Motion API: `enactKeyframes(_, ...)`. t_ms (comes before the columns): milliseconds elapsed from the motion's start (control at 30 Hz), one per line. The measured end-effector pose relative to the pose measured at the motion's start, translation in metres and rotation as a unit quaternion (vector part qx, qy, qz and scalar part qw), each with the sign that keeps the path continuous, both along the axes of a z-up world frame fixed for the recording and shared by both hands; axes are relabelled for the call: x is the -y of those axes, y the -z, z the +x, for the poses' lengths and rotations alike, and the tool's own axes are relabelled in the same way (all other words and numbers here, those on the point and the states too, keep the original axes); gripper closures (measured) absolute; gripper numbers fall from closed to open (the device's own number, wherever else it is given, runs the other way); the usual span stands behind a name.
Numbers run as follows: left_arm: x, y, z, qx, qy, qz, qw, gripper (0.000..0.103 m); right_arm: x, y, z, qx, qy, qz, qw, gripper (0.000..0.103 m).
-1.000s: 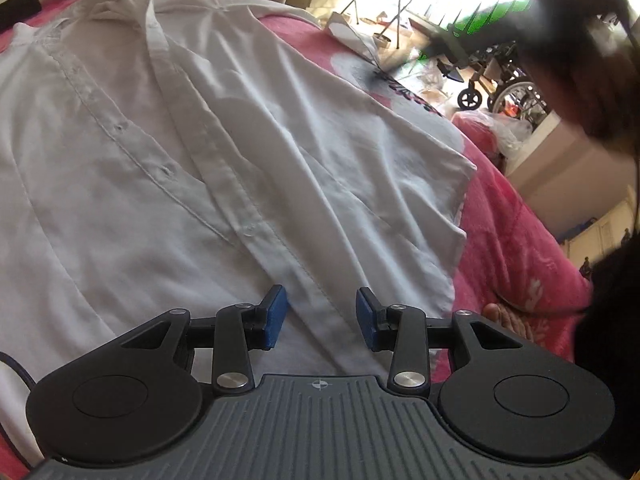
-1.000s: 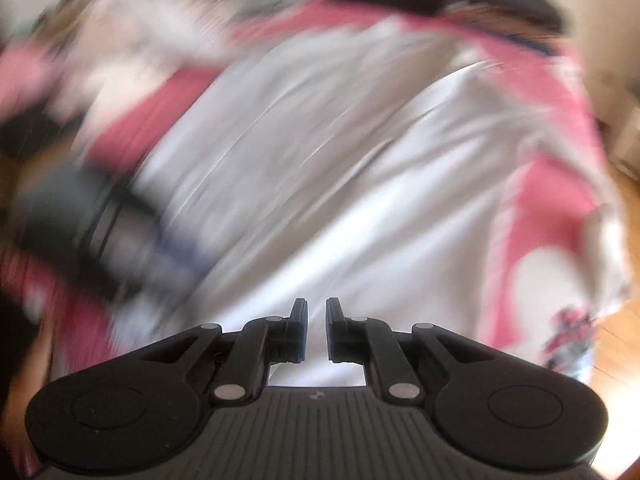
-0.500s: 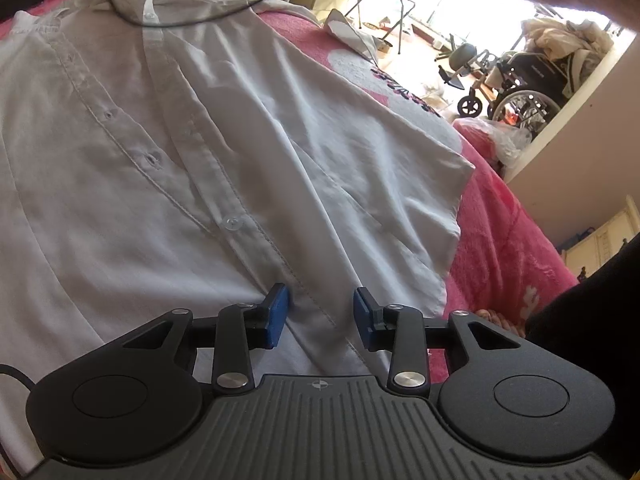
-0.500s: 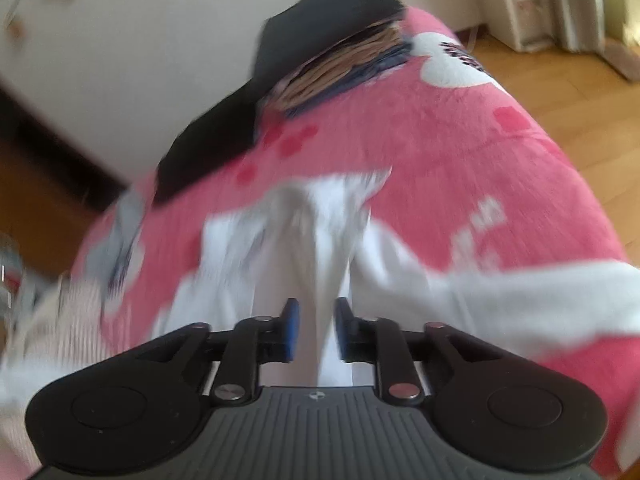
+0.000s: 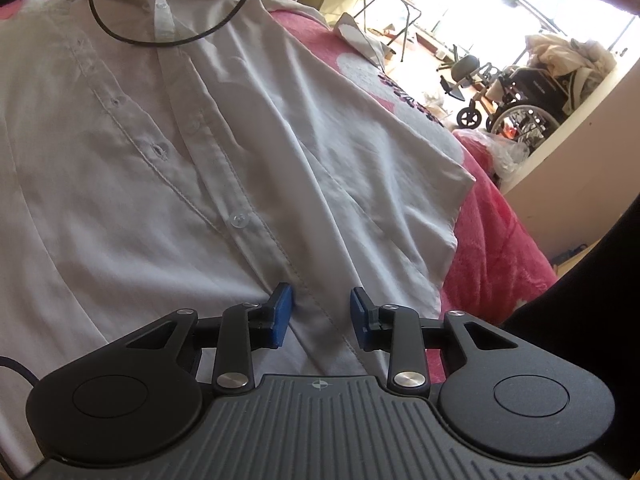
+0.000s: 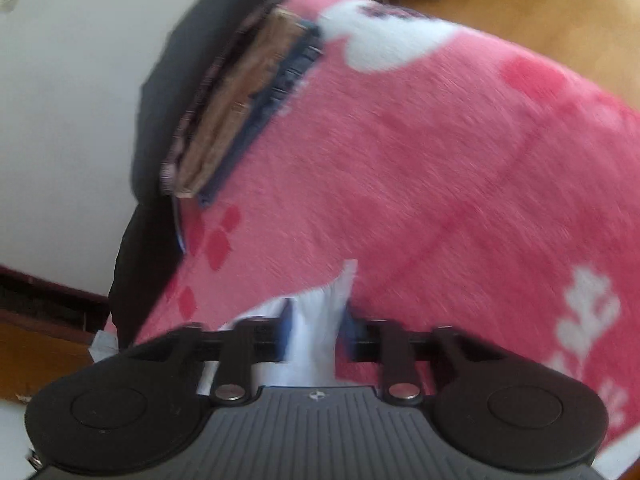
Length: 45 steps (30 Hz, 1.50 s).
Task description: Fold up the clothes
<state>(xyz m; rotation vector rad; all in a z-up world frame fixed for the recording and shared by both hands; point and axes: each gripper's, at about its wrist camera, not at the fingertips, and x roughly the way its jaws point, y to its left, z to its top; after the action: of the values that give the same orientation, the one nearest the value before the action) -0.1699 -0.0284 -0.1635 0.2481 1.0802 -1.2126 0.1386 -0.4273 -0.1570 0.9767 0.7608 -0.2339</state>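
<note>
Across the bed, a pink blanket (image 5: 500, 240) carries the workpiece: one white button-front shirt (image 5: 140, 200), laid flat, front side up.

**Progress.** No fold is visible in the shirt. The body lies spread and the short sleeve (image 5: 420, 168) lies out flat to the right of the left wrist view. The button placket (image 5: 240, 216) is unfastened at its lower end. Judged from this, sleeve folds, side folds and the lengthwise fold all remain to be done. A stack of folded clothes (image 6: 240, 92) rests at the far corner of the blanket; these are probably finished items.

**Orientation.** The long axis runs from the hem, at the bottom of the left wrist view, to the collar (image 5: 160, 12) at the upper left. The collar points away from the left gripper. The placket follows this axis on a slant. A black cable (image 5: 120, 36) hangs across the collar area.

**Grippers.**
- Left gripper (image 5: 320, 312): jaws closing, blue pads apart and not pressing; the lower placket edge lies between them.
- Right gripper (image 6: 316, 332): the view is blurred. The fingers appear clamped on a fold of white cloth (image 6: 340, 284). Which part of the shirt this is cannot be told.
</note>
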Motion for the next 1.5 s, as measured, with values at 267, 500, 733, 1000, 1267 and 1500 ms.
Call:
enactKeyframes(267,-0.002,0.002,0.007,-0.026,-0.009,-0.013,0.9995,0.075,-0.071,-0.063,0.002,0.111,-0.135,-0.194,0.965,0.102)
enactKeyframes(500,-0.001,0.003,0.006,-0.026,-0.008,-0.023,0.9993,0.075,-0.174,-0.055,0.021,0.102,-0.328,-0.359,0.868,0.102)
enactKeyframes(733,-0.002,0.005,0.007,-0.031,-0.012,-0.026,0.9991,0.075,-0.208,-0.024,0.022,0.077,-0.415,-0.362,0.831,0.084)
enactKeyframes(1000,0.001,0.004,0.008,-0.038,-0.014,-0.019,0.9990,0.075,-0.097,-0.052,0.058,0.100,-0.200,-0.173,0.959,0.066)
enactKeyframes(1267,0.004,0.004,0.006,-0.035,-0.017,-0.010,0.9992,0.075,-0.035,0.016,0.096,-0.048,-0.096,0.086,0.990,0.065)
enactKeyframes(1500,0.007,0.004,0.005,-0.032,-0.019,-0.001,0.9993,0.075,-0.053,0.016,0.118,-0.063,-0.140,0.058,0.986,0.071)
